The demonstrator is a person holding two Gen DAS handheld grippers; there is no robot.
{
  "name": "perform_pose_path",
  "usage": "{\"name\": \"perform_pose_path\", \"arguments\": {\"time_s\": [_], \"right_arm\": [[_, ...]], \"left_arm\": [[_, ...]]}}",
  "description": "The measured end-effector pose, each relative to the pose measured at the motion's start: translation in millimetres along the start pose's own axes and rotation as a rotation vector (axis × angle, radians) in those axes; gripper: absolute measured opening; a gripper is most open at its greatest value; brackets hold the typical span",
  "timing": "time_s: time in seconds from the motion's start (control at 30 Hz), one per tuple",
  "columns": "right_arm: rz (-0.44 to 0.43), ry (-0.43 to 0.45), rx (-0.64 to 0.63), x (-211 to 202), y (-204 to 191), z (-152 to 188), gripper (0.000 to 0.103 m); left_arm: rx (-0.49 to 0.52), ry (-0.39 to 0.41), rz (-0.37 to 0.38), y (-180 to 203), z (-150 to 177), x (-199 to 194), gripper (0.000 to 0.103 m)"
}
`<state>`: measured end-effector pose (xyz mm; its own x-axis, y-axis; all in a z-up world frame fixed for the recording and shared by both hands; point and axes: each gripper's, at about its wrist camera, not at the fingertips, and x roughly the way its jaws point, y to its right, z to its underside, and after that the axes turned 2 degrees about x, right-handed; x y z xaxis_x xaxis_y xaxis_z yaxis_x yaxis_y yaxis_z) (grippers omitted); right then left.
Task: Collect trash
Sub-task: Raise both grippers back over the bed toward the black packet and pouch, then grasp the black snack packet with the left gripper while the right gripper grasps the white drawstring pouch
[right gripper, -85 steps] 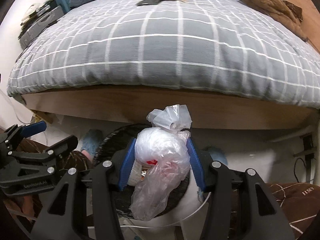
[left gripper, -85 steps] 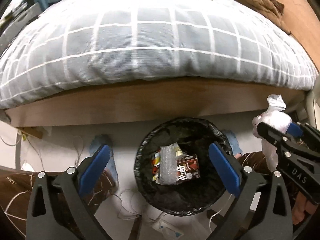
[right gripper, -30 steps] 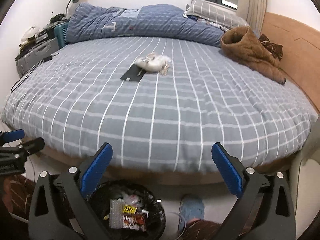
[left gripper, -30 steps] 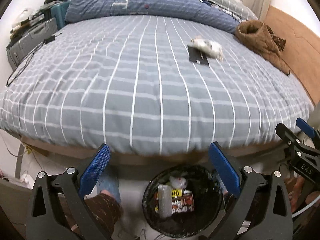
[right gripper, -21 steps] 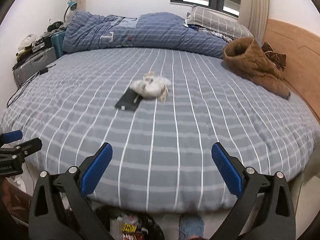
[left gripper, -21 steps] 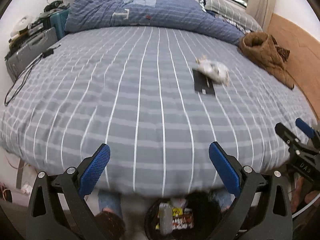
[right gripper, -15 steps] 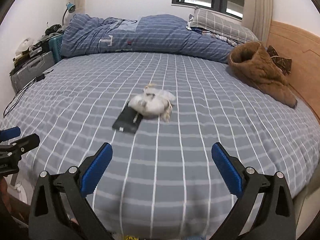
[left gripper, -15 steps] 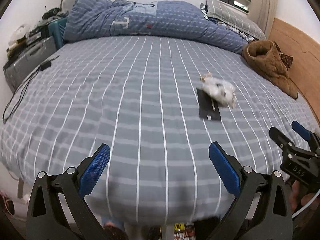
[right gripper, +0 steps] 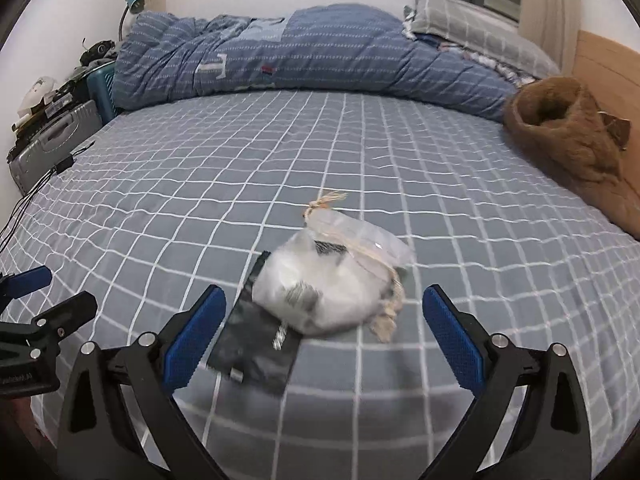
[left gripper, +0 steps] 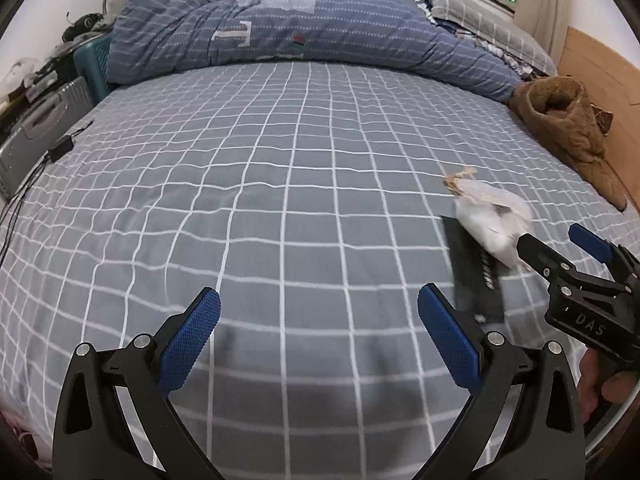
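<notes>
**Tied bag of trash on the bed, both hand-held grippers spread above the sheet**

A clear plastic bag of white crumpled trash (right gripper: 328, 284) lies on the grey checked bed sheet (right gripper: 460, 208), near the middle of the bed and towards its near edge. Its neck is knotted with a pale straw-coloured string (right gripper: 326, 202) that points away towards the pillows, and more of that string trails at the bag's right side. The bag rests partly on top of a flat black packet (right gripper: 252, 340), which sticks out from under it to the near left.

The right hand-held gripper (right gripper: 322, 334) hovers just short of the bag, its blue pads (right gripper: 454, 336) wide apart with nothing between them; the bag and the packet sit in line with the gap. The left hand-held gripper (left gripper: 318, 338) is spread just as wide and also holds nothing, over bare sheet to the left of the trash. From the left wrist view the bag (left gripper: 494, 222) and the black packet (left gripper: 474, 276) appear at the right, partly behind the tip of the right hand-held gripper (left gripper: 560, 252), though whether they touch cannot be told.

Further out, a rumpled blue quilt (right gripper: 304, 52) lies across the head of the bed, with a grey checked pillow (right gripper: 472, 28) beside it. A brown fleecy garment (right gripper: 572, 140) is heaped at the right edge, against the wooden headboard (right gripper: 608, 68). At the left of the bed stand a grey suitcase (right gripper: 48, 144) and a teal crate (right gripper: 102, 84)
</notes>
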<state>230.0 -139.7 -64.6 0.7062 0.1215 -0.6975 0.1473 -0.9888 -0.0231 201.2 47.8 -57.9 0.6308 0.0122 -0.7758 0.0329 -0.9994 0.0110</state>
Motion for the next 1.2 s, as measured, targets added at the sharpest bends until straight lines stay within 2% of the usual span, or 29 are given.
{"name": "perform_pose_path", "arguments": {"time_s": [0.27,0.5,0.67,0.9,1.2], "right_arm": [[-0.007,-0.090,0.039,53,1,-8,0.082],[-0.042,-0.130,0.065,66,4,-4,0.060],[-0.080,-0.114,0.073,60,7,-4,0.042],[-0.051,-0.068,0.029,39,14,-6,0.038],[0.019,-0.010,0.038,9,68,-6,0.038]], "left_arm": [[-0.005,-0.006,0.008,-7,-11,22,0.097],[0.003,-0.022,0.013,-8,-8,32,0.097],[0.027,-0.023,0.019,2,-6,33,0.097],[0.043,-0.021,0.047,26,-11,37,0.097],[0.088,-0.024,0.101,83,-18,53,0.097]]}}
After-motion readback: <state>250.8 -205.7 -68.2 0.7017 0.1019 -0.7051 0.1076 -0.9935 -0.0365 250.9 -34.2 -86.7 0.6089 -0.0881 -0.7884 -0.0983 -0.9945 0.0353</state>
